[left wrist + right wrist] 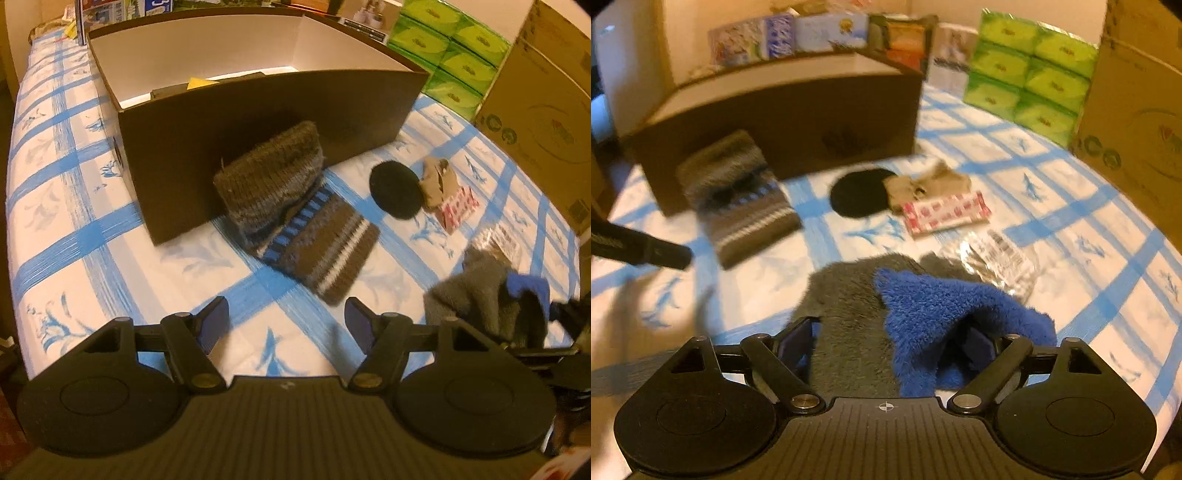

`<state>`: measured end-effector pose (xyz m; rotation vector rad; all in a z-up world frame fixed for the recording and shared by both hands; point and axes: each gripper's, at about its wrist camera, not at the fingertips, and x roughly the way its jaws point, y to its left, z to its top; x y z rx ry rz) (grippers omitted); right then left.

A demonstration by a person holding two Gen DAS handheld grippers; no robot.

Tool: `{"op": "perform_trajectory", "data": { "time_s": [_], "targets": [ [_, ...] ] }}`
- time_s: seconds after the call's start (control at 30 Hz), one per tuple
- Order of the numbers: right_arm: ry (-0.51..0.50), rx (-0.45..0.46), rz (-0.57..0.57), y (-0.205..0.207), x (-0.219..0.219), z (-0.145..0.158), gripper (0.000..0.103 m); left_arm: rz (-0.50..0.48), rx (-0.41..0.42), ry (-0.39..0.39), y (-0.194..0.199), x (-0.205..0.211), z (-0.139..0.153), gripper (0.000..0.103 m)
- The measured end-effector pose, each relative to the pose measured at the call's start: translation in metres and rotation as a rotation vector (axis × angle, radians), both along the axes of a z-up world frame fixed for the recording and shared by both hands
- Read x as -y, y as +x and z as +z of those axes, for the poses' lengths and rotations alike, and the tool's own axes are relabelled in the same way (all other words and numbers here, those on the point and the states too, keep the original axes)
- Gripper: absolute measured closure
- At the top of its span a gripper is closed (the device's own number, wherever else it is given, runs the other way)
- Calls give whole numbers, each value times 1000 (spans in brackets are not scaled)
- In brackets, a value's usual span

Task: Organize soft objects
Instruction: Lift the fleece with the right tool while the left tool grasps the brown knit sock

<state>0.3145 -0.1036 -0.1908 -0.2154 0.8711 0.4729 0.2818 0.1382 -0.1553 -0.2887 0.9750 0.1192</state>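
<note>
The inside of the dark cardboard box is seen only from the left wrist view, white-walled, with a yellow scrap low within. The left gripper is held with fingers apart and nothing between them, above the blue-checked surface. In the right wrist view the right gripper is spread wide over a grey and blue fuzzy cloth, one finger draped by it. A knitted striped piece is leaned against the box; a black round pad lies beside. Green tissue packs are stacked at the far edge.
</note>
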Motion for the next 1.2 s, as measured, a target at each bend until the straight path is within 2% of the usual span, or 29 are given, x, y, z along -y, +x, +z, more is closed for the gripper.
{"op": "perform_trajectory", "data": {
  "time_s": [0.13,0.2,0.3,0.37,0.5,0.77,0.8,0.83,0.97,1.0,1.2],
  "targets": [
    [4,-14,-39,9,0,-13,18,18,18,-8,13,-9,-6,36],
    [14,-22,-58,13,1,-17,25,24,27,-10,19,-13,-9,36],
    [19,-3,-76,16,2,-16,49,31,40,-13,27,-18,-13,36],
    [27,6,-81,17,3,-13,83,35,49,-7,32,-20,-16,36],
    [91,-3,-109,19,18,2,86,41,73,-3,39,-23,-17,36],
    [172,69,-158,7,56,52,86,48,111,-4,51,-24,-27,39],
    [175,74,-164,6,59,56,86,47,119,-5,51,-24,-27,44],
    [177,75,-174,6,62,59,86,44,125,-7,52,-23,-26,55],
    [179,81,-200,6,71,68,86,38,143,9,50,-21,-21,76],
    [176,84,-201,7,72,69,86,27,146,20,49,-20,-20,88],
    [185,96,-222,4,80,77,86,-4,188,57,29,-14,0,91]
  ]
}}
